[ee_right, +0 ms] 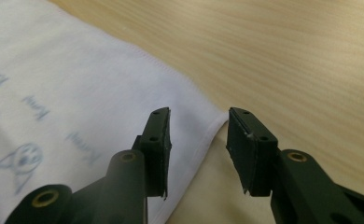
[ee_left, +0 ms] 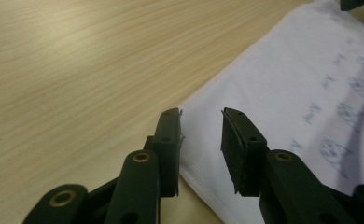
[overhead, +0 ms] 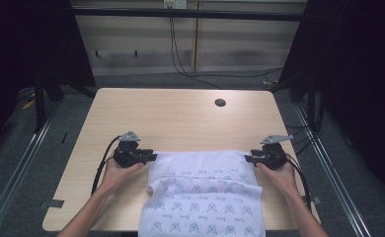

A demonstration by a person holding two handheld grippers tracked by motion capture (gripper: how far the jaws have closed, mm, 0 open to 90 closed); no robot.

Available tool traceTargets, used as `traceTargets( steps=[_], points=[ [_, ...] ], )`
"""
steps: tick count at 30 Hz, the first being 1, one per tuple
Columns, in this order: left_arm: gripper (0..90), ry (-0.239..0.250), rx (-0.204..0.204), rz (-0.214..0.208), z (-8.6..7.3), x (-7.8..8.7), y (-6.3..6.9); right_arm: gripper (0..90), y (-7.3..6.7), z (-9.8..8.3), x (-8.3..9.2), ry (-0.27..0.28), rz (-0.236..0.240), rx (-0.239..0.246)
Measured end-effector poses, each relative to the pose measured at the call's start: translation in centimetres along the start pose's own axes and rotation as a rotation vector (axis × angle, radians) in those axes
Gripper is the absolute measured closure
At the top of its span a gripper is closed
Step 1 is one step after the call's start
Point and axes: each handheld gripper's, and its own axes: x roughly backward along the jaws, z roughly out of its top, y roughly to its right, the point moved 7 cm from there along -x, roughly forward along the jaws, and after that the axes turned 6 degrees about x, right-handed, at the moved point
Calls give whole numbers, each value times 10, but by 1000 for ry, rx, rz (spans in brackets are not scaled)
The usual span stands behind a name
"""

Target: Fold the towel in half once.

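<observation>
High view: one printed cloth (overhead: 204,197) (folded), two grippers, left (overhead: 150,157) and right (overhead: 250,158).

White cloth (overhead: 205,197) with a pale blue, perhaps animal-face print; light woodgrain table (overhead: 180,113); black grippers.

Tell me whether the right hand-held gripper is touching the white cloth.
Apart. In the right gripper view the right hand-held gripper stands open, and the white cloth corner lies between its pads without either pressing it.

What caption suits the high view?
Open left gripper and right gripper flank a folded printed cloth on the table.
</observation>
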Motion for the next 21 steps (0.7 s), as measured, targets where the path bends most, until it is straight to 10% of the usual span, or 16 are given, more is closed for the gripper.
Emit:
traceTargets(
  steps=[13, 21],
  points=[
    [495, -47, 45, -19, -9, -14, -5, 635, -7, 7, -23, -15, 4, 37],
    [861, -48, 15, -3, -6, -13, -5, 841, -12, 11, -18, -7, 84, 3]
  ],
)
